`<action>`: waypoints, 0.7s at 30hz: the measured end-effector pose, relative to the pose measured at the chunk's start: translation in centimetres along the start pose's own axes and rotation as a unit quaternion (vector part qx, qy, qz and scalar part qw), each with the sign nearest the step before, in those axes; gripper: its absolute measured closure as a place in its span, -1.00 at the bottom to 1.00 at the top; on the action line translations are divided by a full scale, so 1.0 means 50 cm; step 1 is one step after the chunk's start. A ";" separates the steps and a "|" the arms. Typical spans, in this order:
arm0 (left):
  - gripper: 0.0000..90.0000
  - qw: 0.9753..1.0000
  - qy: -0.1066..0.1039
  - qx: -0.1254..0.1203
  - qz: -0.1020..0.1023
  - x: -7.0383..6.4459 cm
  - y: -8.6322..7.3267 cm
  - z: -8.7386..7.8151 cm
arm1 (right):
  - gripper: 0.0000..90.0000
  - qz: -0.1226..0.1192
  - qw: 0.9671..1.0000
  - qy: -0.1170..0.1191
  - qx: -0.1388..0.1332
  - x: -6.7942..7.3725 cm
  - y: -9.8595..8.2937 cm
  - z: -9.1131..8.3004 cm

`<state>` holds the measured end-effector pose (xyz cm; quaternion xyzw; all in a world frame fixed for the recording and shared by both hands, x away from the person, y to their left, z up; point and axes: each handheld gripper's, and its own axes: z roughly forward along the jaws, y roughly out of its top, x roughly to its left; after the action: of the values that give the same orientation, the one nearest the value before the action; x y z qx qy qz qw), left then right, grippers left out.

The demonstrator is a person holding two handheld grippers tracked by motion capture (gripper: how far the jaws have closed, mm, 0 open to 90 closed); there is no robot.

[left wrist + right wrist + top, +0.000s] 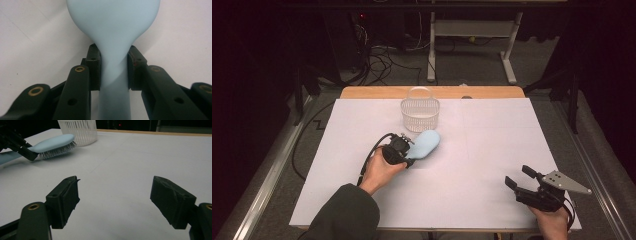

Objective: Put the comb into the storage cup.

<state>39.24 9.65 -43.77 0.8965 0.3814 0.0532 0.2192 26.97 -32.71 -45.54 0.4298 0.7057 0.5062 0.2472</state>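
The white basket (420, 114) stood at the far side of the bench (492, 150); its contents could not be made out. The left claw (408, 152) gripped the blue hairbrush (426, 143) handle just before the basket, bristles down. The right claw (521, 178) hovered, jaws apart.

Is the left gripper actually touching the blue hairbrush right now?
Touching. In the left gripper view, the left gripper has both black jaws pressed flat against the narrow neck of the blue hairbrush, with no gap on either side.
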 end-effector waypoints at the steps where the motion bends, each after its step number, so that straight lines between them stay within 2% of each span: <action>1: 0.54 1.000 -0.001 -0.001 0.000 0.000 0.000 -0.002 | -0.48 0.000 1.000 0.000 0.000 0.000 0.000 0.000; 21: 0.54 0.999 -0.004 -0.040 0.001 0.000 -0.017 -0.048 | -0.48 -0.001 1.000 0.000 0.000 0.001 0.001 0.000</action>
<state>38.05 11.00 -41.96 0.8876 0.3771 0.0652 0.2564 26.98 -32.66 -45.52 0.4293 0.7060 0.5061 0.2473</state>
